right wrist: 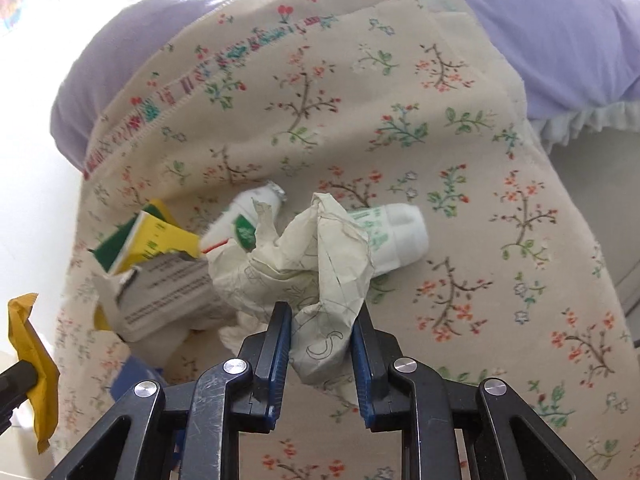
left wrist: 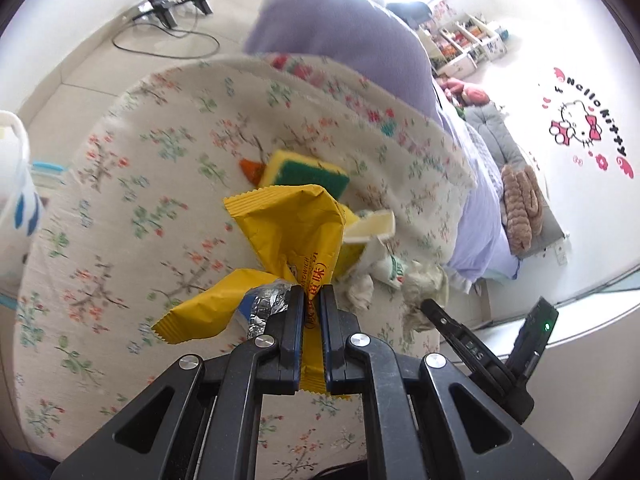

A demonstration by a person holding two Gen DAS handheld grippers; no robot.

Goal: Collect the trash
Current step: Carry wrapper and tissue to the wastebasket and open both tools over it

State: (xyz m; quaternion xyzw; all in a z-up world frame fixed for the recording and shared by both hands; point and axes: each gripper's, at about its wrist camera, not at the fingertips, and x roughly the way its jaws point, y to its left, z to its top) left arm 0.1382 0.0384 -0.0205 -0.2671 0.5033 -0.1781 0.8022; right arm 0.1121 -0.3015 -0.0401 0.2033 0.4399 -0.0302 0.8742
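The work surface was a bed or cushion covered with a beige floral cloth (left wrist: 160, 168), printed with small twigs, green leaves and red flowers. Behind the cloth lay a lavender blanket (left wrist: 344, 40). The floor (left wrist: 80, 64) was pale tile, and on it stood two black devices (left wrist: 176, 4) with a looped cable. On the white wall there was a pink Hello Kitty sticker (left wrist: 580, 128), and a white shelf (left wrist: 468, 44) with colourful things stood farther back.

The trash lay together in the middle of the cloth: a yellow and green sponge (left wrist: 308, 168), a squeezed white tube (right wrist: 252, 220), a white bottle (right wrist: 400, 236) on its side and a torn printed carton (right wrist: 168, 296).

The left gripper (left wrist: 311, 304) was clamped on a yellow snack wrapper (left wrist: 292, 232), which stood up from between its pressed pads above the cloth. The right gripper (right wrist: 320, 320) was closed on a crumpled pale paper (right wrist: 312, 264), pinched between its blue pads, the paper just in front of the bottle and the tube.
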